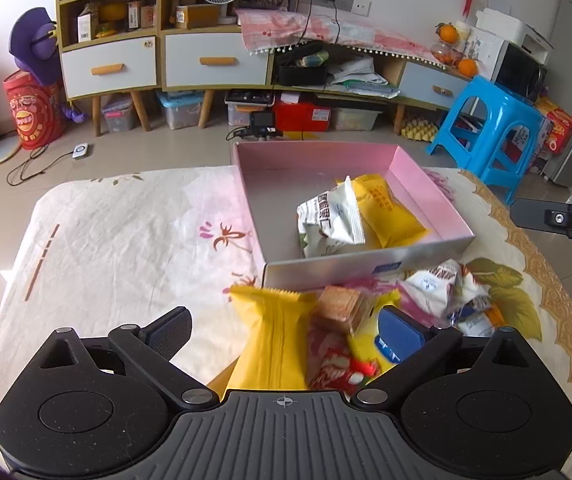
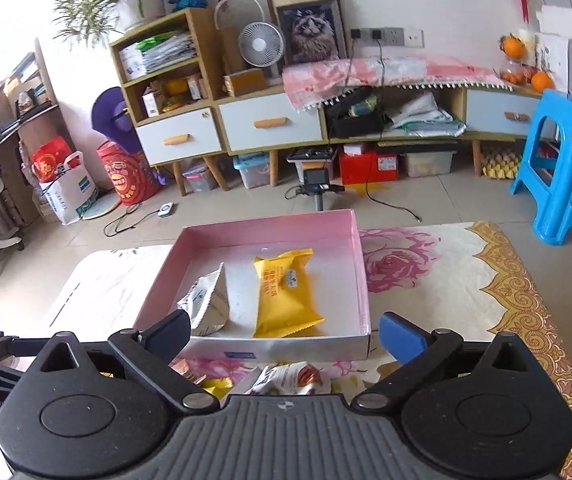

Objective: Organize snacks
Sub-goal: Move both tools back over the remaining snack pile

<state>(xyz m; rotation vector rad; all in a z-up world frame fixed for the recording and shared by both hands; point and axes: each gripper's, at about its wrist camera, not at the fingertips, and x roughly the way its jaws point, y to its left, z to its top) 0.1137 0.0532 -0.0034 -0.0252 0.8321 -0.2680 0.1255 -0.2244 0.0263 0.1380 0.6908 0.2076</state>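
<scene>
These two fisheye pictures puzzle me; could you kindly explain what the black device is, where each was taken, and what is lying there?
A person carries a two-finger tool in each hand, each with a camera looking along its fingers. One picture comes from the left hand-held gripper, the other from the right hand-held gripper. Both stand open and hold nothing. On the flowered tablecloth sits a pink box containing a white packet and a yellow packet. More snacks lie loose in front of it.

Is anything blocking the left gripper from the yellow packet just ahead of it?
Nothing visible does. The yellow packet lies on the tablecloth directly between the open fingers of the left gripper, with a wafer pack beside it.
</scene>
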